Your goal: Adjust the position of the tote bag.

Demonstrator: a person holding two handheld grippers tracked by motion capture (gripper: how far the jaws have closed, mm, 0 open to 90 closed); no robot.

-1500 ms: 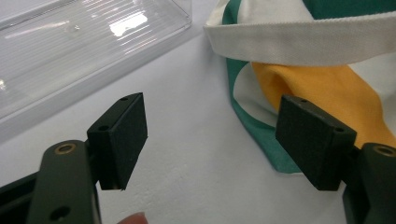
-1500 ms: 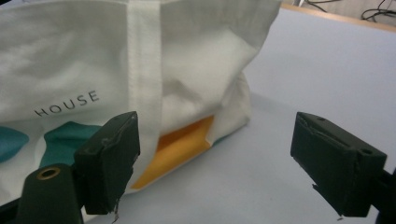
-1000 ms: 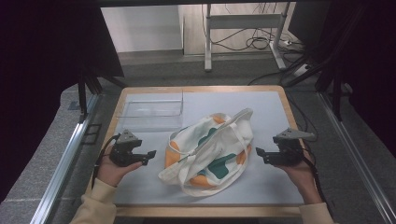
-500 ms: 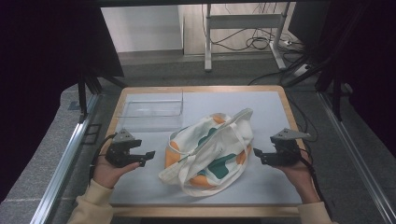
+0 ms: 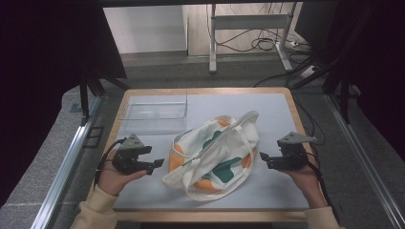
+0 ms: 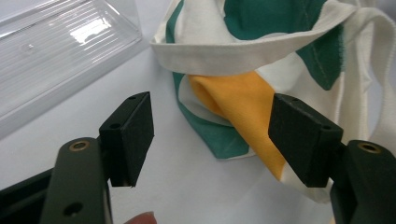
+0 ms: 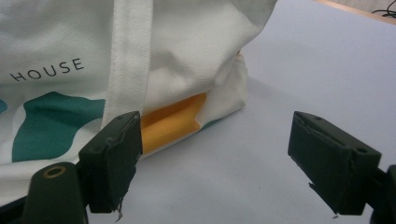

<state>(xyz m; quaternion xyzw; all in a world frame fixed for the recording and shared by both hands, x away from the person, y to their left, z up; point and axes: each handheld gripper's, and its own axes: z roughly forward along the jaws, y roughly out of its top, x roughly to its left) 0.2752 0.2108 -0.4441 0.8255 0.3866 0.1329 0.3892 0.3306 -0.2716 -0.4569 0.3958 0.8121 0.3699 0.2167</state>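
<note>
A crumpled canvas tote bag [image 5: 213,155], cream with green and orange patches, lies in the middle of the table [image 5: 286,112] on its pale mat, its long straps [image 5: 239,131] looping loose over the top; it sits between the two hands, probably so that each side can be taken at once. The left gripper [image 5: 155,165] hangs just beside the bag's near-left edge, jaws spread and holding nothing; they have just been closing a little, with nothing between them but bare mat and, further off, the folded orange corner. The right gripper [image 5: 263,159] faces the bag's opposite side, jaws likewise wide apart and empty, near the cloth but not touching it. A clear plastic tray [image 5: 154,110] stands at the far left of the table, apart from the bag, possibly waiting as a receptacle.

The high view gives the whole layout and the two hands flanking the bag; the left gripper view brings out the cream hem band [image 6: 243,58] folded over the orange cloth; the right gripper view reveals the printed word "HOUSE" [image 7: 46,69] and a strap running down the fabric.
</note>
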